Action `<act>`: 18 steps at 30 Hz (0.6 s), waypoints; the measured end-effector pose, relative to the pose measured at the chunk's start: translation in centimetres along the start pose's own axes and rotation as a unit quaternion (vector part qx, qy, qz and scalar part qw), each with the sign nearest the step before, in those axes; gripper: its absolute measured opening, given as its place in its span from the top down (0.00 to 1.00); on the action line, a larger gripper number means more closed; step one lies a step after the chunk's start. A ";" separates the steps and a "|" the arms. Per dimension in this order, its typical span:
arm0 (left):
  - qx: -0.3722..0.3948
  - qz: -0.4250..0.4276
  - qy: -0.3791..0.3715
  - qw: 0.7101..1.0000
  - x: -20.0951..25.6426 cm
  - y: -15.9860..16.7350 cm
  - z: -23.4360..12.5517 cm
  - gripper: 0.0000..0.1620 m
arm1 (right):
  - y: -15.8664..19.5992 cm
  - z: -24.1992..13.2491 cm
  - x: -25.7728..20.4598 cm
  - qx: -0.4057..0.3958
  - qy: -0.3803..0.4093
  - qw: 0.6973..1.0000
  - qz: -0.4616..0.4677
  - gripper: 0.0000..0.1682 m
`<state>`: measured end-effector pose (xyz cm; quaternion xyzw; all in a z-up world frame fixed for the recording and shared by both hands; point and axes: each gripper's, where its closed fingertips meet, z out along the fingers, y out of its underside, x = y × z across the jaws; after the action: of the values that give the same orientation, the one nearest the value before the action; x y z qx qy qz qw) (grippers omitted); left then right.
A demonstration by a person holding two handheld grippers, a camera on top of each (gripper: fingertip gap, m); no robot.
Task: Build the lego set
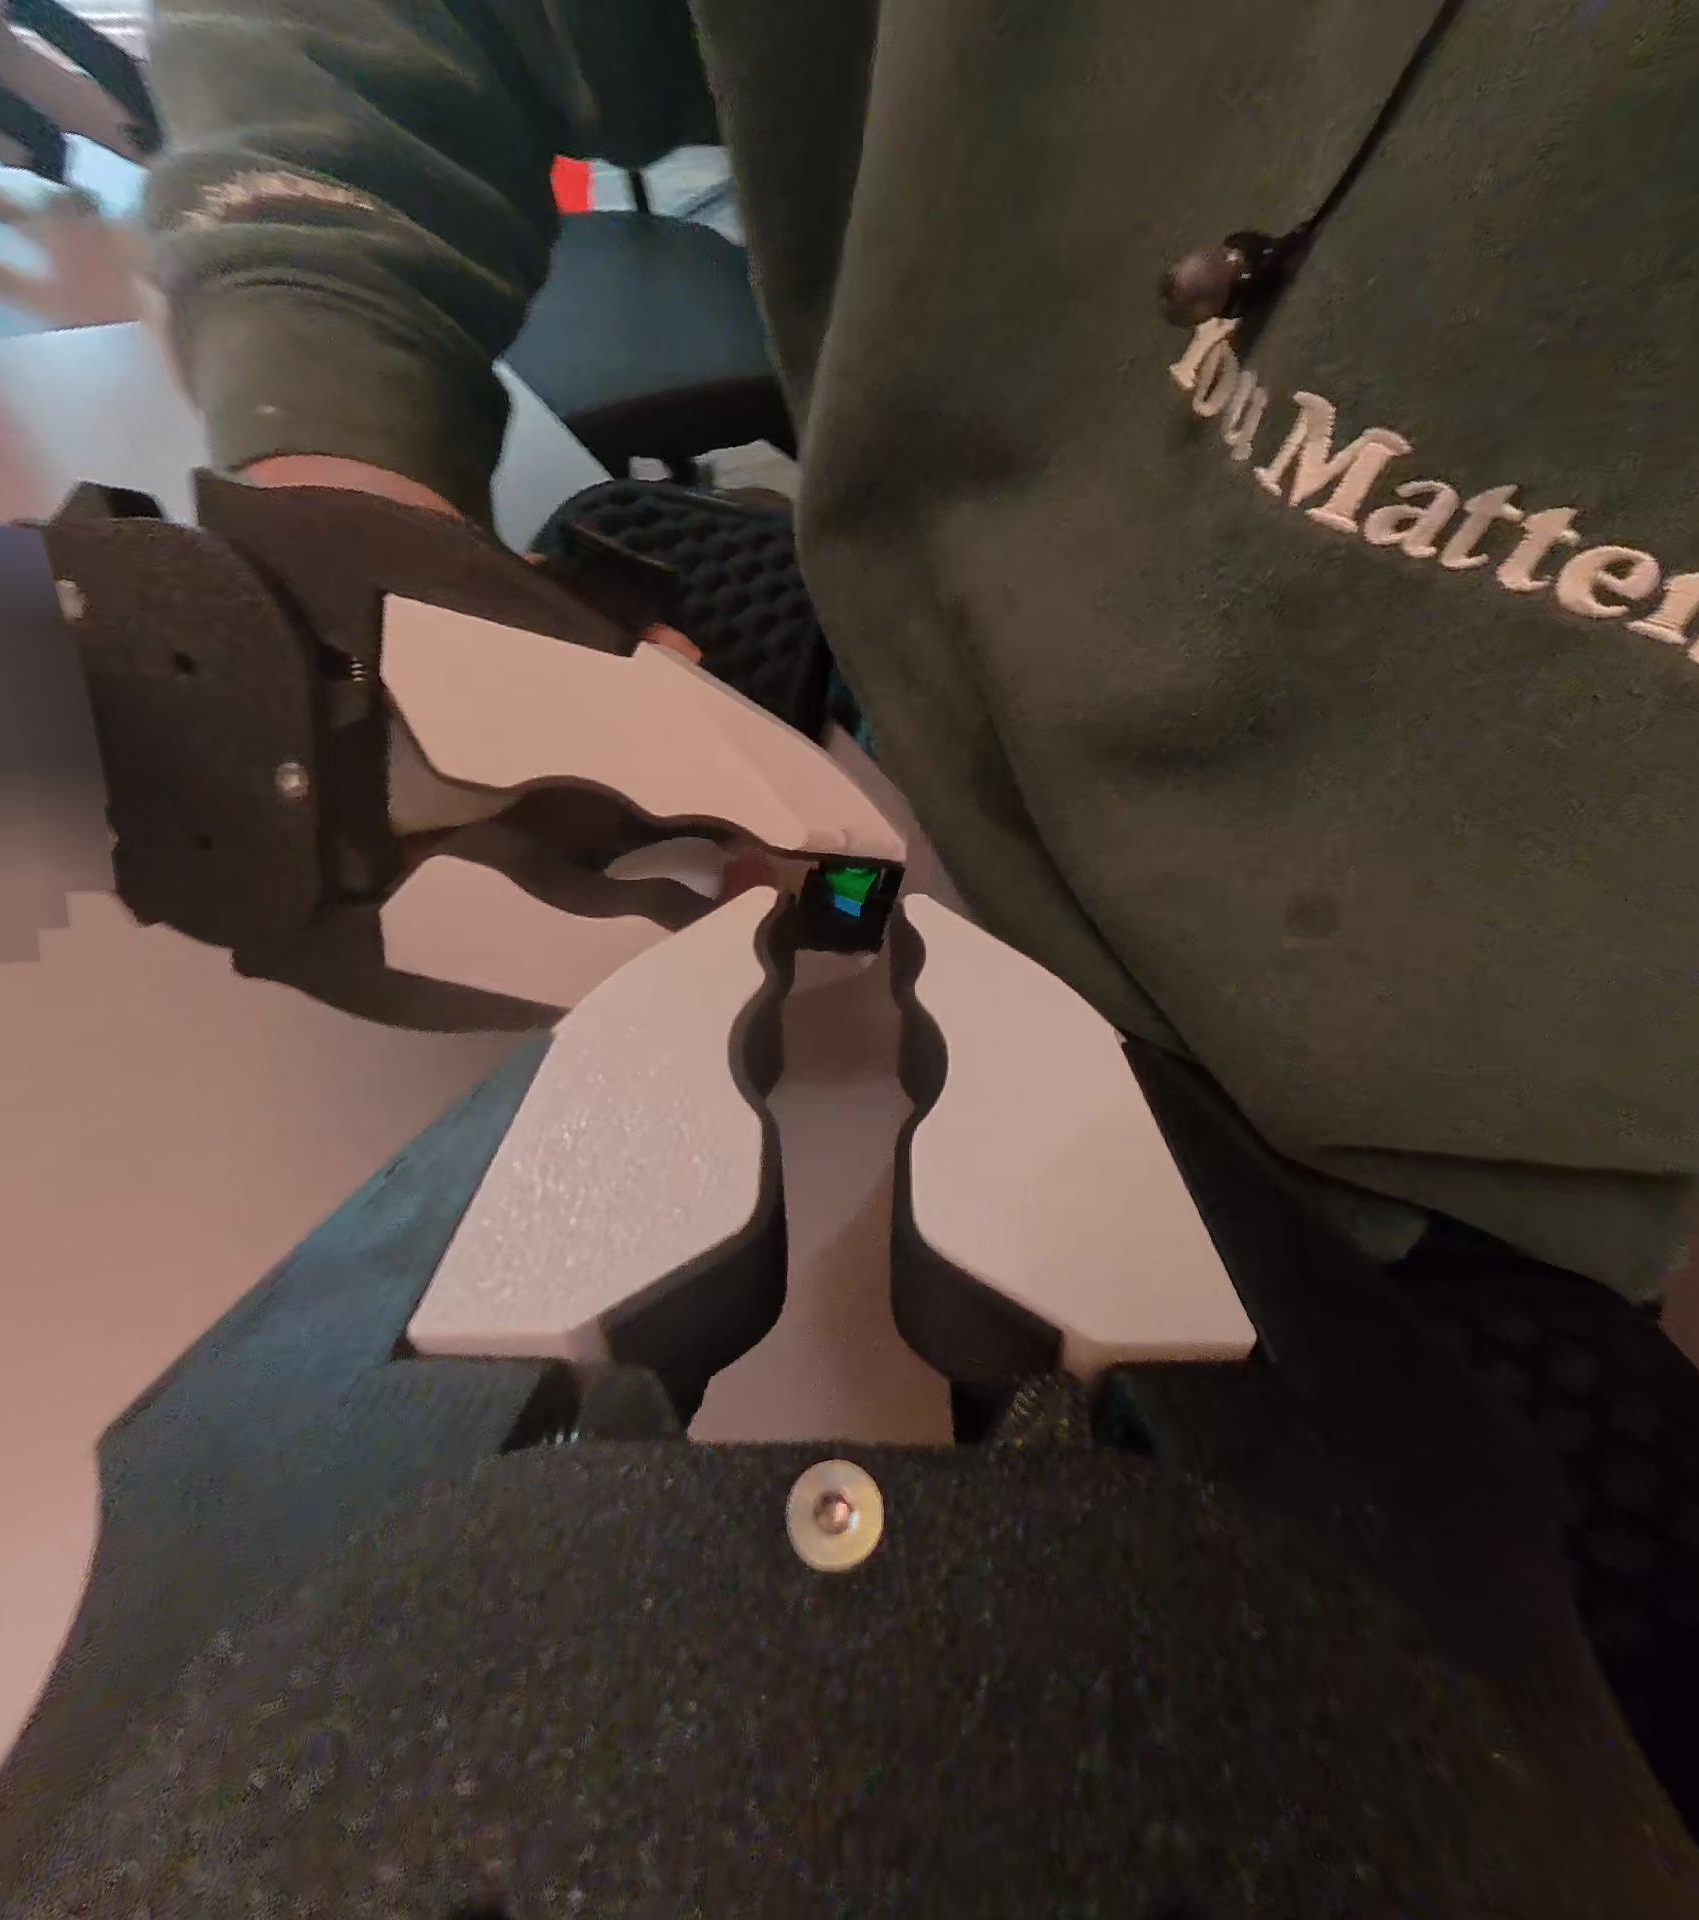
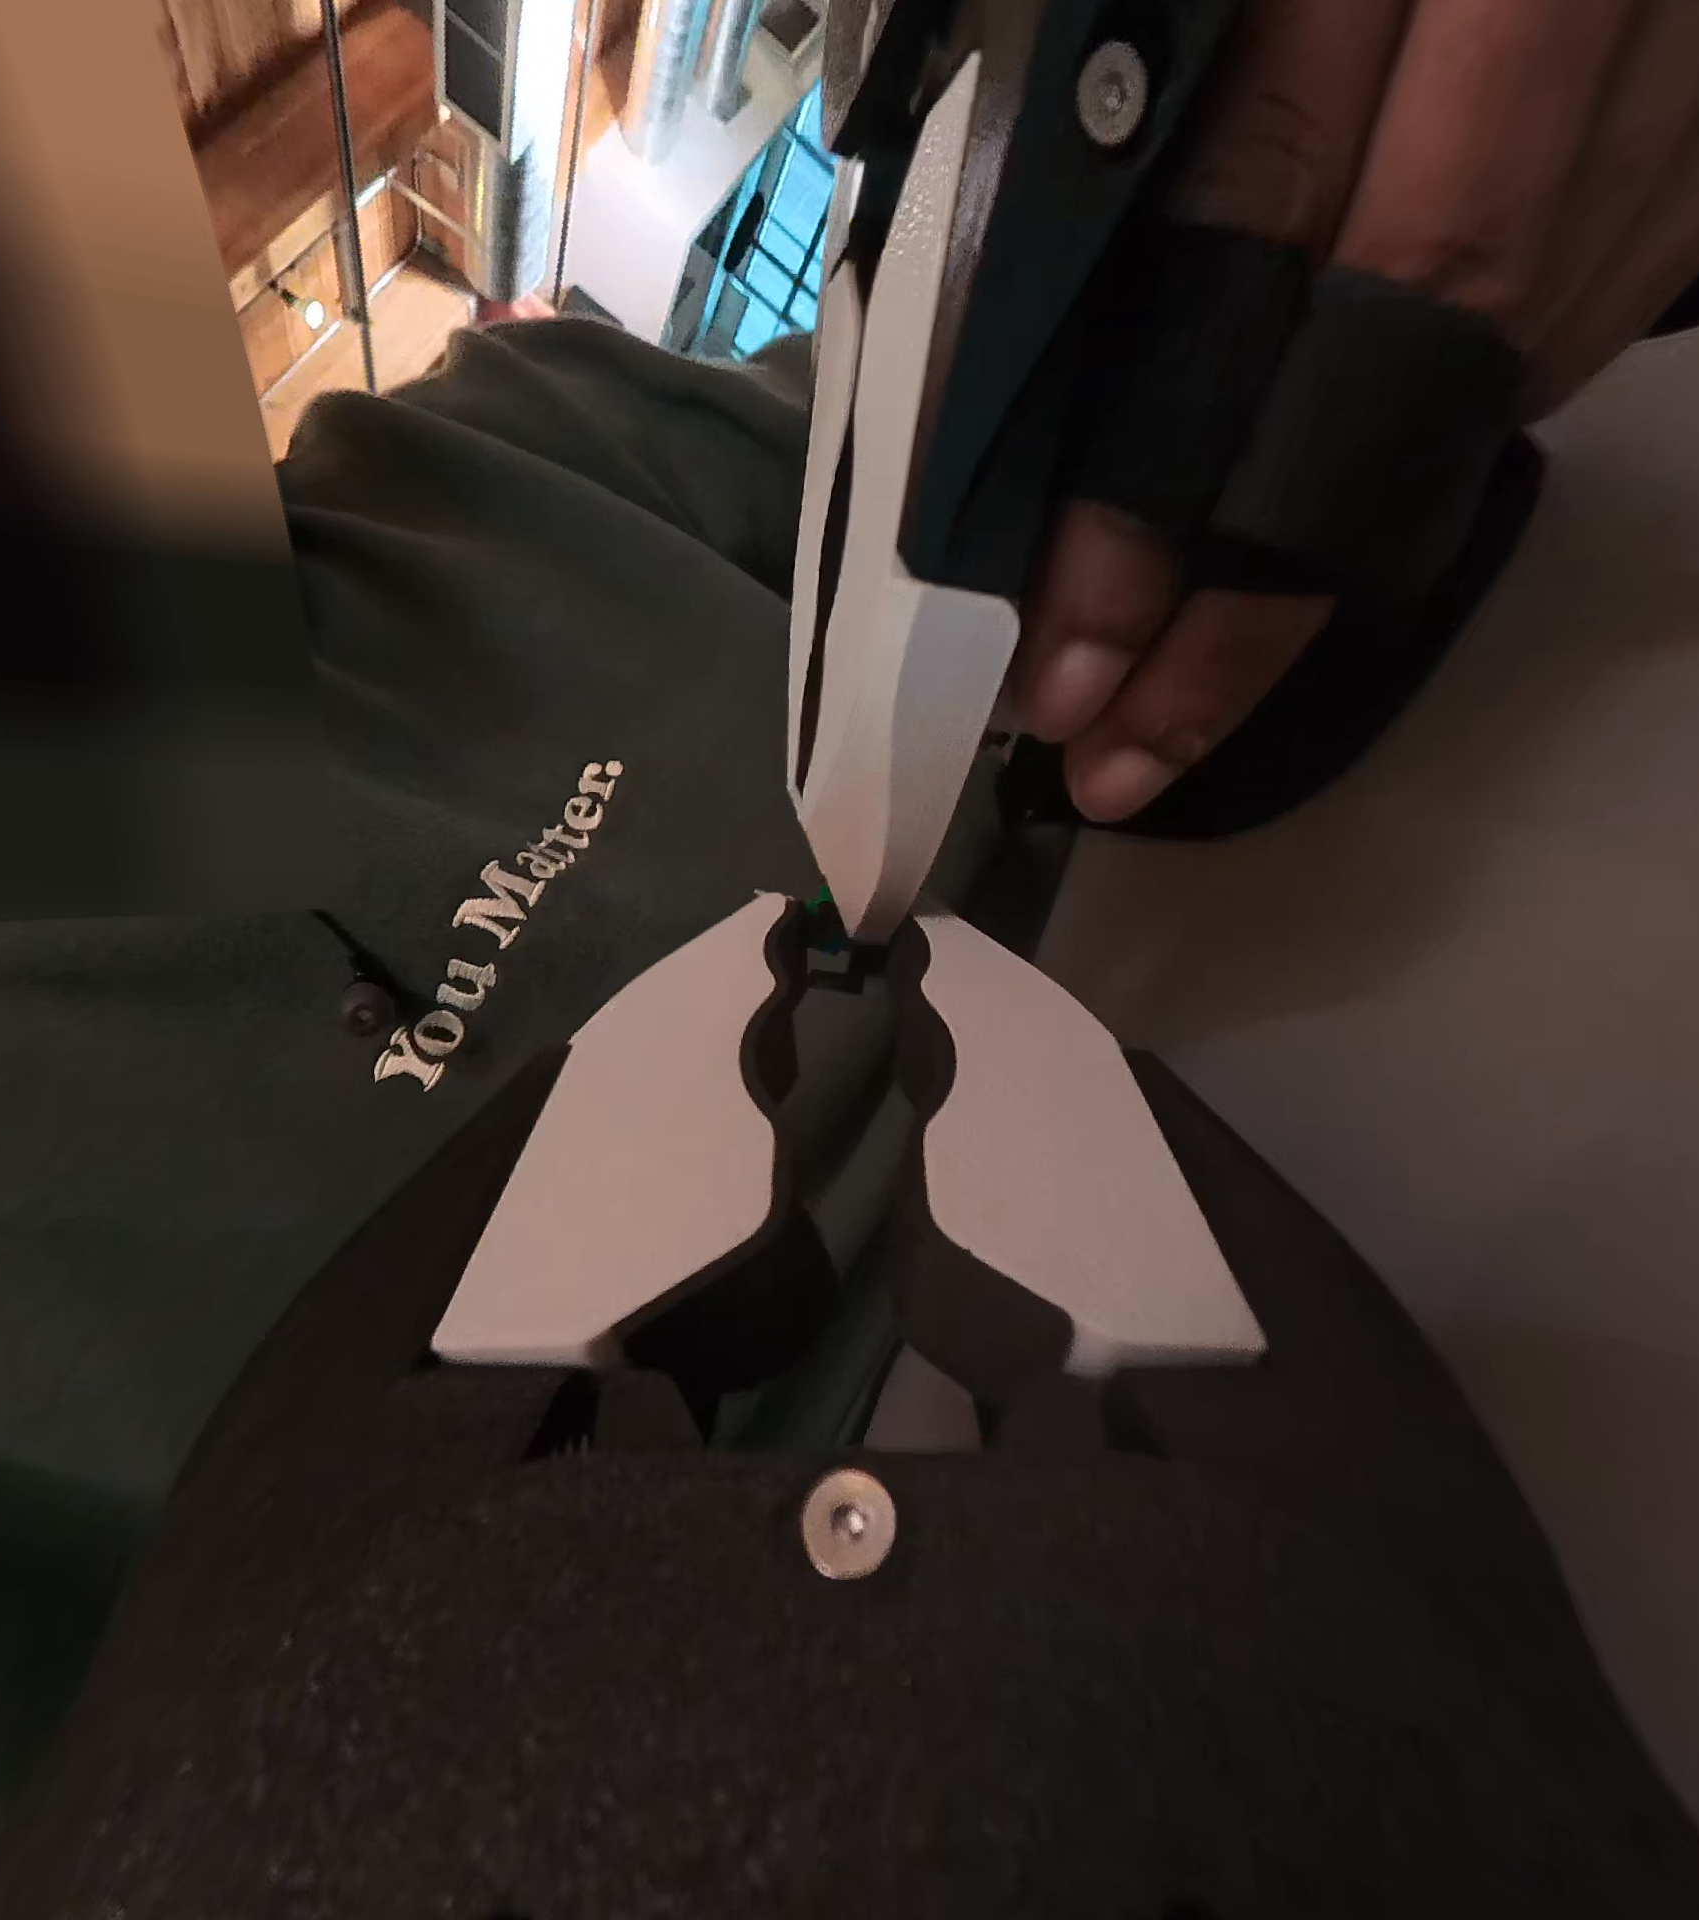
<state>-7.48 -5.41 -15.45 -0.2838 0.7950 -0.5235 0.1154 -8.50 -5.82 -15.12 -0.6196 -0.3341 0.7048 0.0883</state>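
A small black lego assembly (image 1: 840, 906) with green and blue parts sits between both grippers' tips, held in the air close to a person's chest. My left gripper (image 1: 840, 925) reaches up from below and is shut on it. My right gripper (image 1: 809, 871) comes in from the left and its tips close on the same assembly; something white and reddish shows between its fingers further back. In the right wrist view, my right gripper (image 2: 845, 940) pinches the black piece (image 2: 840, 964), and the left gripper (image 2: 857, 909) comes down from above, its tips meeting there.
A person's dark green sweatshirt (image 1: 1240, 623) fills the space right behind the grippers. A white table (image 1: 45, 1091) lies below at the left. A hand (image 2: 1115, 665) grips the left gripper's handle. A black chair (image 1: 647, 332) stands behind. Both grippers' tips are close together, under 4 cm apart.
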 end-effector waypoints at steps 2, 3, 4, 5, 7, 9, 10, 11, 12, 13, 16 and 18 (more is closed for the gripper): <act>-0.004 0.014 -0.055 0.998 -0.5 -0.1 -0.6 0.89 | -0.5 -0.3 0.2 0.016 0.007 1.000 -0.005 0.91; -0.007 0.022 -0.093 0.995 -0.9 -0.2 -0.9 0.88 | -1.0 -0.6 0.2 0.034 0.010 0.999 -0.005 0.91; -0.006 0.028 -0.128 0.991 -1.2 -0.3 -1.3 0.87 | -1.5 -0.9 0.2 0.056 0.007 0.998 -0.003 0.91; -0.003 0.036 -0.164 0.986 -1.6 -0.4 -1.6 0.87 | -2.0 -1.2 0.1 0.077 0.007 0.997 -0.003 0.91; 0.003 0.054 -0.243 0.969 -2.4 -0.8 -2.4 0.84 | -2.9 -1.6 0.1 0.119 0.007 0.993 0.000 0.91; 0.008 0.067 -0.317 0.946 -3.1 -1.1 -3.5 0.84 | -4.0 -2.3 0.1 0.172 0.004 0.985 0.007 0.91; 0.012 0.071 -0.351 0.934 -3.4 -1.3 -4.1 0.85 | -4.6 -2.7 0.2 0.199 0.003 0.980 0.011 0.91; 0.014 0.074 -0.365 0.928 -3.4 -1.4 -4.2 0.85 | -5.0 -2.9 0.2 0.218 0.003 0.976 0.010 0.91; 0.018 0.075 -0.381 0.921 -3.5 -1.5 -4.3 0.84 | -5.3 -3.0 0.2 0.230 0.005 0.973 0.006 0.91; 0.022 0.078 -0.394 0.916 -3.7 -1.7 -4.4 0.84 | -5.7 -3.1 0.1 0.240 0.005 0.971 0.000 0.91; 0.006 0.083 -0.424 0.902 -4.5 -1.5 -4.5 0.86 | -6.4 -2.8 -0.6 0.252 -0.011 0.968 -0.012 0.91; 0.017 0.087 -0.429 0.899 -4.6 -1.9 -4.7 0.87 | -6.7 -2.9 -0.9 0.257 -0.013 0.966 -0.020 0.91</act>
<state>-5.34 0.26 -12.25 -0.4081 0.6811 -0.3526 0.4953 -7.57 -0.19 -10.51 -0.5598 -0.1550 0.7732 0.2543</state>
